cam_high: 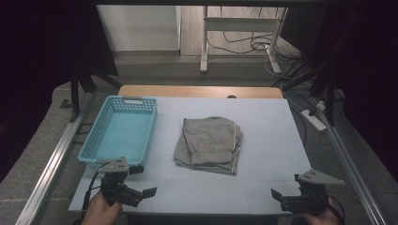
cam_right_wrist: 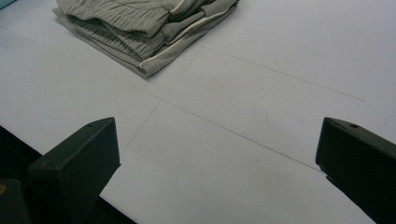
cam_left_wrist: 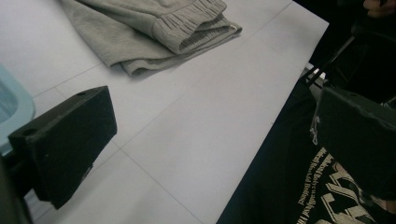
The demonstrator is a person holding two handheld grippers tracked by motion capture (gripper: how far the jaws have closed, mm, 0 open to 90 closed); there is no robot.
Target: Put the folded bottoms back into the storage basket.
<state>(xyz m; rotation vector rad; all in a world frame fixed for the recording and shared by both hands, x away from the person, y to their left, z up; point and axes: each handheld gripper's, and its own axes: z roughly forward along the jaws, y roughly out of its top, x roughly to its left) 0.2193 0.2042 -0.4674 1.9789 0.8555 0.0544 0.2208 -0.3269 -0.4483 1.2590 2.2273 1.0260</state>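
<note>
A folded grey garment with ribbed cuffs and a pale side stripe lies in the middle of the white table top. To its left stands a light blue plastic basket with nothing in it. My left gripper is open at the table's near left corner, in front of the basket. My right gripper is open at the near right corner. In the left gripper view the gripper holds nothing, with the garment beyond it. In the right gripper view the gripper frames bare table, well short of the garment.
A basket corner shows at the left edge of the left gripper view, and the person's dark printed shirt at the table's near edge. Metal rails run along both sides. A power strip and cables lie on the floor.
</note>
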